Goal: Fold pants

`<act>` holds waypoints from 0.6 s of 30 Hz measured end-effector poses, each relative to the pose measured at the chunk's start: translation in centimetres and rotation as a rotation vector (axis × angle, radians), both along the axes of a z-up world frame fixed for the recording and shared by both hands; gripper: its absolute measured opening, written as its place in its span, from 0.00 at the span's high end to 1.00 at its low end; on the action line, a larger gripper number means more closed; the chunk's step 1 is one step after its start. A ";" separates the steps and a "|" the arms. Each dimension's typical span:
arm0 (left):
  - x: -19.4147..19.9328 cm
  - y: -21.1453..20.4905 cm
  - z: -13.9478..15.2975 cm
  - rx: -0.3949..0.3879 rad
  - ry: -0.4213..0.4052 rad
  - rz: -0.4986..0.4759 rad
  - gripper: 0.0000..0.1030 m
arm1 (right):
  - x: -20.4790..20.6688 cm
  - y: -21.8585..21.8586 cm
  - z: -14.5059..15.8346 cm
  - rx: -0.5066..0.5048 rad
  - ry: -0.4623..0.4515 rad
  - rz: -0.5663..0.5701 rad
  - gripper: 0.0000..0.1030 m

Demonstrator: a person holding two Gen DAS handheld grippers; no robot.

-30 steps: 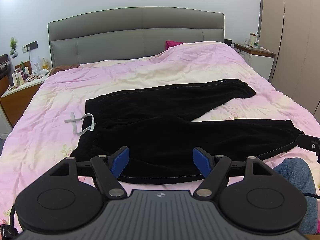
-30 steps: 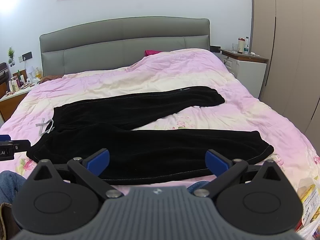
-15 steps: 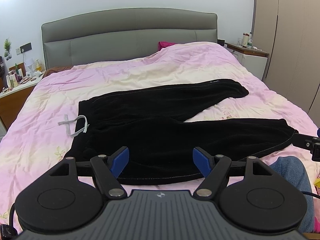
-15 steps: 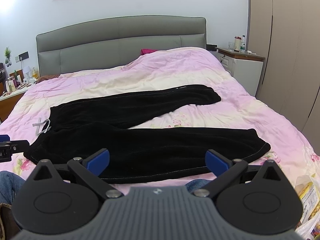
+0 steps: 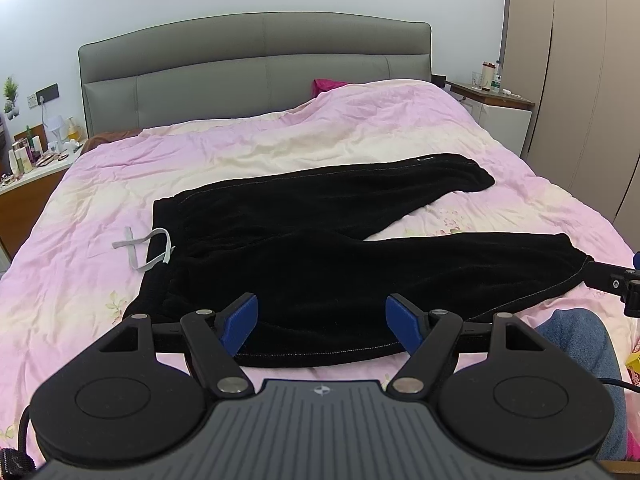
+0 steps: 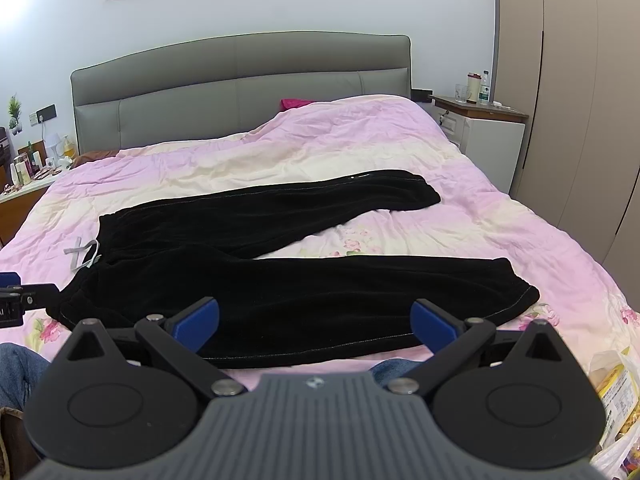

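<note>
Black pants point(image 5: 304, 248) point(image 6: 280, 280) lie flat on a pink bed, waistband to the left with a grey drawstring point(image 5: 146, 246) point(image 6: 84, 254), both legs spread apart toward the right. My left gripper point(image 5: 322, 320) hovers open over the near edge of the pants by the waist end, holding nothing. My right gripper point(image 6: 314, 322) is open wide above the near leg's lower edge, also empty. Each gripper's tip shows at the side of the other view: the right one point(image 5: 624, 284), the left one point(image 6: 16, 296).
A grey headboard point(image 5: 256, 68) backs the bed. Cluttered nightstand point(image 5: 28, 160) at left, white nightstand point(image 6: 484, 132) with bottles at right, beige wardrobe point(image 6: 568, 100) beyond. A person's jeans-clad knee point(image 5: 576, 340) is at the bed's near edge. A bag of packets point(image 6: 616, 396) lies at lower right.
Both views have shifted slightly leftward relative to the bed, so the pants sit a little further right in frame. Both grippers stay open and the pants have not moved.
</note>
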State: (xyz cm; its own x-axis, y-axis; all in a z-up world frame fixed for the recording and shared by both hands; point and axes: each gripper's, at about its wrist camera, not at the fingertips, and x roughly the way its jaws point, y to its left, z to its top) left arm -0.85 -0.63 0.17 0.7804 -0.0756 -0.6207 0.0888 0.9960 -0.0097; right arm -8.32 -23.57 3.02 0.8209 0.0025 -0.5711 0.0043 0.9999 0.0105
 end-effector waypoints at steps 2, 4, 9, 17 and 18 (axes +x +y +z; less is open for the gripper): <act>0.0 0.0 -0.1 -0.002 0.006 -0.002 0.17 | 0.0 0.1 0.0 0.000 0.001 0.001 0.05; 0.2 0.0 -0.1 -0.003 0.014 -0.009 0.17 | 0.1 0.1 0.1 0.000 0.001 0.000 0.05; 1.1 0.4 -0.4 -0.021 0.046 -0.072 0.17 | 0.2 0.0 0.0 0.000 0.003 0.009 0.05; 3.2 1.6 -1.1 0.129 0.070 -0.204 0.17 | 2.0 -3.1 -0.2 0.004 -0.048 0.081 0.05; 3.4 1.7 -1.3 0.154 0.071 -0.225 0.17 | 2.5 -3.7 -0.2 -0.003 -0.039 0.081 0.05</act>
